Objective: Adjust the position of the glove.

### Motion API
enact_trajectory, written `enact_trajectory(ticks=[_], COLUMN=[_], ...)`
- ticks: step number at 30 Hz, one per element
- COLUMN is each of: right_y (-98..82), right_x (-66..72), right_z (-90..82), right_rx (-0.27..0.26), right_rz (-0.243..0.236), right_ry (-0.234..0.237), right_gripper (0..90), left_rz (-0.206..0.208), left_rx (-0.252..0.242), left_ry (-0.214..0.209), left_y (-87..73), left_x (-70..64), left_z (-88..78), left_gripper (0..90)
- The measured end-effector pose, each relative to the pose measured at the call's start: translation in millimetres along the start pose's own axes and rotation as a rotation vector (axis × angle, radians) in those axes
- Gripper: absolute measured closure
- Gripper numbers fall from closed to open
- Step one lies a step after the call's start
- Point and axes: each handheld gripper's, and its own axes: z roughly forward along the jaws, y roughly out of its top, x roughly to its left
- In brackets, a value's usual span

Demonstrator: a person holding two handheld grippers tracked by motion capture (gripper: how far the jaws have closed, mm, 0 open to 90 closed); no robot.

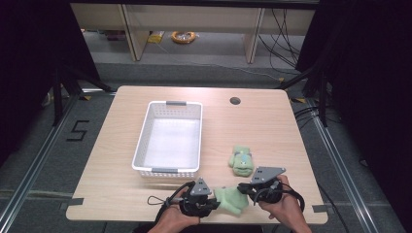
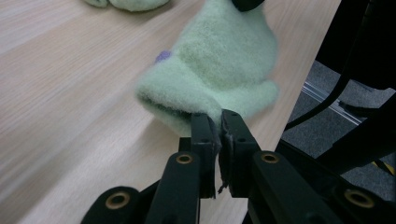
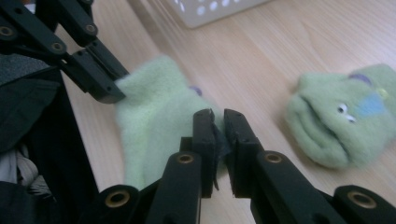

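The high view shows a light wooden desk (image 1: 121, 189) with a white plastic basket (image 1: 142, 145) standing on its left half. At the near edge of the desk, two hands hold the tongs. The left tongs (image 1: 214, 200) and the right tongs (image 1: 241, 187) both grip the same pale green fleece mitten (image 1: 232, 199), which is stretched between them, just above the desk edge.

In the left gripper view, the left tongs (image 2: 219, 122) are pressed together on the rim of the mitten (image 2: 219, 65), with a thin fold of the fabric pinched between the two black jaws. A small purple patch (image 2: 162, 56) is visible on the mitten's side.

In the right gripper view, the right tongs (image 3: 218, 122) are also pressed together and pinch the opposite edge of the mitten (image 3: 154, 107). The left tongs (image 3: 114, 91) appear there at the upper left, holding the far edge.

A second green mitten (image 1: 242, 161) lies on the desk, apart from the held one and to the right of the basket. In the right gripper view it (image 3: 345, 121) shows a face with small eyes and a blue patch.
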Motion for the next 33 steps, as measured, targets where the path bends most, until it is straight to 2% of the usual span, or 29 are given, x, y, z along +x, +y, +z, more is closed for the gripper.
enact_trajectory(ticks=[1,2,3,5,7,9,12,14,15,16,17,18,19,20,21,22,24,25,26,27,28,30,31,32,33], right_y=[-1.5,-4.9,-6.1,-8.1,-8.9,-9.4,-12.3,-14.9,-16.0,-15.8,-16.3,-16.3,-17.6,-17.6,-18.1,-16.7,-15.4,-14.7,-13.3,-11.7,-10.9,-6.6,-6.2,-4.2,-2.8], right_x=[-3.4,-10.8,-13.7,-18.4,-22.7,-23.6,-25.3,-25.5,-25.2,-26.1,-26.7,-26.7,-27.2,-27.2,-28.4,-29.4,-29.0,-29.8,-30.8,-31.1,-32.5,-37.8,-40.7,-44.6,-47.5], right_z=[0.8,3.7,4.5,7.0,10.0,12.6,22.1,26.1,28.0,27.2,27.7,27.7,29.5,29.5,29.0,26.0,22.8,20.6,18.5,14.4,13.7,6.8,7.1,5.0,5.0], right_rx=[0.000,-0.003,0.009,0.016,0.032,0.034,0.057,0.090,0.079,0.085,0.085,0.085,0.067,0.067,0.066,0.053,0.063,0.051,0.006,0.010,-0.009,-0.008,-0.034,-0.030,-0.031], right_rz=[0.009,0.020,0.038,0.059,0.051,0.057,0.065,0.053,0.063,0.065,0.071,0.071,0.111,0.111,0.108,0.128,0.147,0.146,0.151,0.151,0.148,0.195,0.218,0.232,0.250], right_ry=[0.000,-0.002,-0.002,0.010,0.006,0.002,-0.005,-0.020,-0.030,-0.016,-0.024,-0.024,-0.022,-0.022,-0.030,-0.047,-0.043,-0.056,-0.057,-0.071,-0.087,-0.127,-0.157,-0.161,-0.162], right_gripper=[84.2,84.2,84.1,84.1,84.1,84.1,84.0,83.1,82.4,81.1,78.7,78.7,72.9,72.9,68.9,60.8,59.2,56.3,54.0,52.1,50.7,44.5,44.7,44.6,45.0], left_rz=[0.001,-0.029,-0.018,-0.031,-0.019,-0.023,-0.017,-0.017,-0.017,-0.004,0.008,0.008,0.015,0.015,0.002,-0.017,-0.011,-0.010,-0.029,-0.027,-0.051,-0.047,-0.047,-0.075,-0.075], left_rx=[-0.006,-0.008,-0.005,-0.010,0.008,0.010,0.037,0.038,0.038,0.044,0.046,0.046,0.061,0.061,0.047,0.031,0.028,0.023,0.026,0.028,0.014,0.021,0.021,0.003,0.003], left_ry=[-0.008,-0.008,-0.012,-0.017,-0.004,-0.010,0.003,0.007,0.007,0.015,0.011,0.011,0.006,0.006,0.012,0.017,0.025,0.028,0.031,0.032,0.025,0.023,0.023,0.031,0.031], left_y=[1.4,2.8,3.7,4.1,2.8,1.7,-2.5,-3.6,-3.6,-3.8,-4.4,-4.4,-4.9,-4.9,-5.5,-5.5,-4.9,-4.0,-4.2,-4.1,-4.4,-6.5,-6.5,-9.2,-9.2], left_x=[0.3,1.7,2.7,3.6,5.8,6.2,7.6,7.3,7.3,7.6,6.8,6.8,7.4,7.4,7.0,6.7,7.1,8.4,9.0,10.1,9.3,12.5,12.5,12.2,12.2], left_z=[1.9,5.5,6.4,9.6,11.8,13.1,16.1,16.7,16.7,16.3,15.4,15.4,12.2,12.2,11.3,6.4,3.2,-1.3,-4.2,-6.3,-8.2,-17.1,-17.1,-22.0,-22.0], left_gripper=[84.1,84.1,84.1,83.9,83.7,83.4,82.8,82.0,81.6,80.8,79.5,77.4,74.9,71.3,71.3,64.4,61.1,57.8,52.8,47.7,44.5,38.0,36.6,35.7,35.0])
